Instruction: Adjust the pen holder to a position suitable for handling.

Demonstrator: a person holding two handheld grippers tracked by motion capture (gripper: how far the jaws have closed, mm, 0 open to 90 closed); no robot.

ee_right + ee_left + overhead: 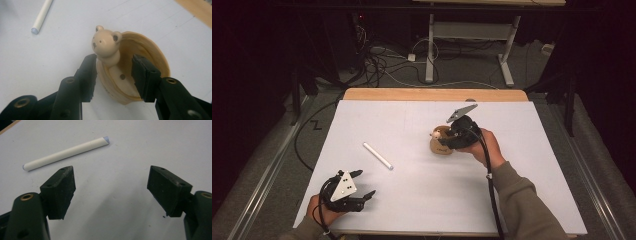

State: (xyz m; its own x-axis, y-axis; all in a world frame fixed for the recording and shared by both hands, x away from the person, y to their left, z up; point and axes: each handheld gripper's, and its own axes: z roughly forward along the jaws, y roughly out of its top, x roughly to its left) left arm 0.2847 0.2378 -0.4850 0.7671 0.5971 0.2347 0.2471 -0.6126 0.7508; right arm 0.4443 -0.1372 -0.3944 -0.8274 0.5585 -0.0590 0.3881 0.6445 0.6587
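Note:
A pale wooden dish [439, 146] [155, 52] with a small bear figure [103, 41] on its rim stands right of the table's middle. My right gripper [448, 136] [114, 60] is open and straddles the bear's neck. Its left jaw sits outside the dish against the figure, and its right jaw sits inside the dish, a little apart from it. A white stick [378, 156] [66, 153] [42, 16] lies flat left of the middle. My left gripper [367, 182] [111, 173] is open and holds nothing. It rests near the front left corner, pointing toward the stick.
A white sheet [422, 195] covers most of the wooden table [432, 94]. Beyond the far edge are floor cables [377, 62] and a white desk frame [472, 35]. Dark rails run along both sides of the table.

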